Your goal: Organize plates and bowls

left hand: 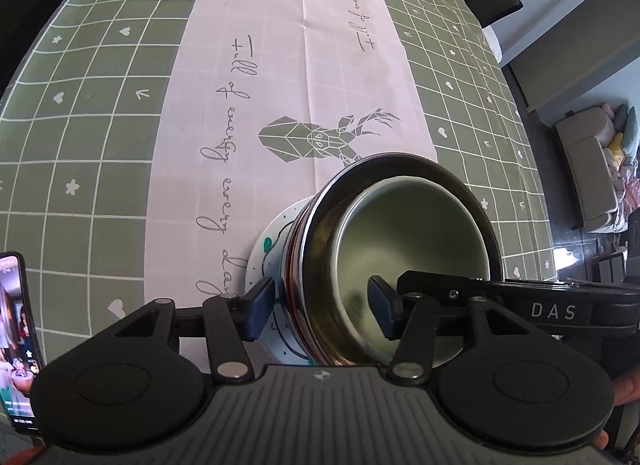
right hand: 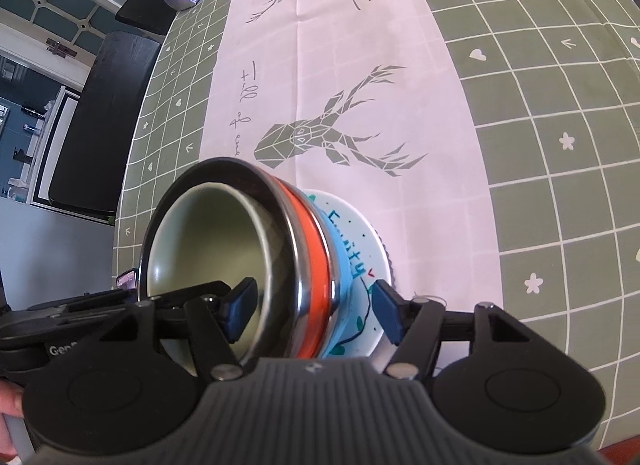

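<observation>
A stack of nested bowls stands on a white decorated plate [right hand: 372, 249] near the front of the surface [left hand: 100, 125]. One pale green bowl [left hand: 416, 241] sits inside one steel-rimmed bowl [left hand: 320, 241]; the right view also shows an orange band [right hand: 314, 265] and a light blue bowl [right hand: 340, 261] beneath. The left gripper [left hand: 320, 309] and right gripper [right hand: 316, 309] each straddle the stack's rim, one finger inside the bowls and one outside, fingers moderately wide with gaps visible, not pressing. One phone [left hand: 16, 345] lies at the left.
</observation>
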The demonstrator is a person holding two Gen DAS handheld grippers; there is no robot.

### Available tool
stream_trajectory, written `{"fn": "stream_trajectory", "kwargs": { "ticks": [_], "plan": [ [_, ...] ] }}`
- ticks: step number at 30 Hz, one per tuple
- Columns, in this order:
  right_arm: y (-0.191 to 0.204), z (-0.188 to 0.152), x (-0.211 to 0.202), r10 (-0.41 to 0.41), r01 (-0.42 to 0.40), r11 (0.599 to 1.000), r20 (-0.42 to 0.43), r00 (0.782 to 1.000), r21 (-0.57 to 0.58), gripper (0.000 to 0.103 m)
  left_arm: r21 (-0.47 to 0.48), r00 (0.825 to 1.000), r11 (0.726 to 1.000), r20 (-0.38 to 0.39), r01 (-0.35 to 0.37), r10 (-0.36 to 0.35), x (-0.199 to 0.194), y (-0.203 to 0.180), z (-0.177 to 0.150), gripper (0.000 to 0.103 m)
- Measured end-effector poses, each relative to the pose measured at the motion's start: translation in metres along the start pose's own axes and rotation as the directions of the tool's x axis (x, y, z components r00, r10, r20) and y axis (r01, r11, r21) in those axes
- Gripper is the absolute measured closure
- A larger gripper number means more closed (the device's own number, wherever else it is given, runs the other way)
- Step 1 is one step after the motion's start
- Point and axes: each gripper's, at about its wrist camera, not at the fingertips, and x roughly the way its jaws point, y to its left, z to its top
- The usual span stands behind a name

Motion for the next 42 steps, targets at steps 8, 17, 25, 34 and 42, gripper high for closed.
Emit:
{"fn": "stream_trajectory", "kwargs": {
  "ticks": [8, 17, 25, 34, 42],
  "plan": [
    [0.010, 0.004, -0.020, -0.048, 0.051, 0.996, 0.043, 0.998, -0.074, 0.025, 0.083, 0.997, 0.995, 0.069, -0.050, 0.045, -0.024, -0.009, 0.004, 0.023],
    [0.045, -0.008, -0.094, -0.040, 0.096, 0.968, 0.237, 0.971, -0.232, 0.016, 0.173, 0.954, 0.981, 0.299, -0.088, 0.033, -0.102, -0.036, -0.002, 0.023],
    [0.073, -0.055, -0.178, -0.006, 0.228, 0.908, 0.533, 0.846, -0.352, 0.012, 0.337, 0.783, 0.899, 0.623, -0.278, 0.009, -0.172, -0.094, -0.051, 0.023],
    [0.063, -0.150, -0.223, 0.076, 0.423, 0.829, 0.822, 0.564, -0.366, 0.003, 0.326, 0.484, 0.836, 0.871, -0.441, -0.084, -0.183, -0.135, -0.143, 0.023],
    [0.024, -0.224, -0.189, 0.112, 0.412, 0.855, 0.888, 0.446, -0.315, 0.003, 0.214, 0.432, 0.891, 0.902, -0.401, -0.022, -0.134, -0.118, -0.197, 0.005]
  ]
}}
